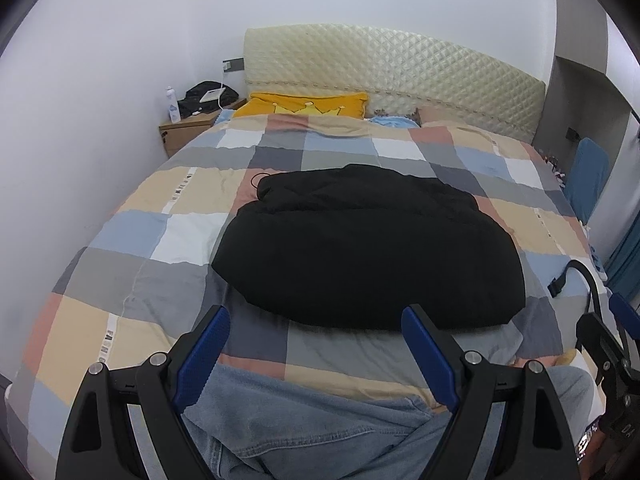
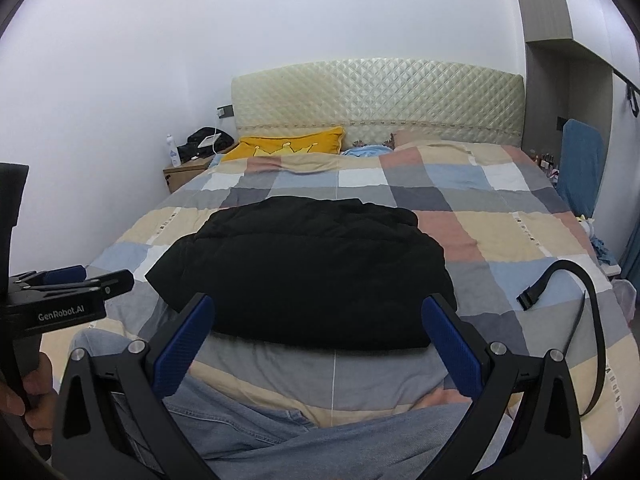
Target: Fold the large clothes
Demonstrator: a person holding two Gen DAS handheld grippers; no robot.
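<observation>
Black jacket point(image 1: 368, 248) folded mid-bed on checked quilt point(image 1: 132, 204), bare quilt all round. Left tongs point(image 1: 316, 344) and right tongs point(image 2: 318, 334) spread wide, empty, short of jacket's near edge. Black strap point(image 2: 560, 292) near right bed edge.

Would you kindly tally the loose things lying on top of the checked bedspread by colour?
Black: 2, the folded black garment and the black strap
Yellow: 1, the yellow pillow
Light blue: 1, the blue cloth by the headboard
Total: 4
</observation>
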